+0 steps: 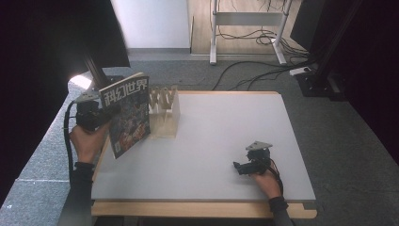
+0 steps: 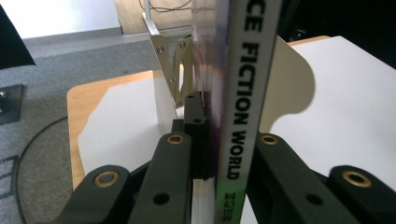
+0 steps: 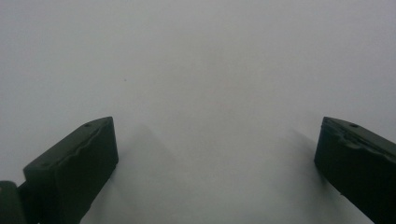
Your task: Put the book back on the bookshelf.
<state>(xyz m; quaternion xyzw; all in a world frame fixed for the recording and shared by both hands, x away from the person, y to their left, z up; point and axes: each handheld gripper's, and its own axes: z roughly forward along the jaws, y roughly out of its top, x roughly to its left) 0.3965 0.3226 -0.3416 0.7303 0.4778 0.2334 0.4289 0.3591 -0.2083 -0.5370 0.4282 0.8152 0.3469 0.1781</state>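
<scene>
Glossy paper magazine (image 1: 127, 117), pale wooden rack (image 1: 164, 110), smooth matt white table (image 1: 226, 132).

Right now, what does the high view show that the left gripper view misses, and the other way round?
High view alone: the magazine's colourful front cover, held upright off the table's left edge by the left claw, and the right claw resting low on the white tabletop with its jaws apart. Left gripper view alone: the magazine's spine lettering, reading "FICTION WORLD", and the black jaws pressed against both sides of the spine. Both share: the magazine, the white table and the wooden slotted rack standing just beyond the magazine.
</scene>
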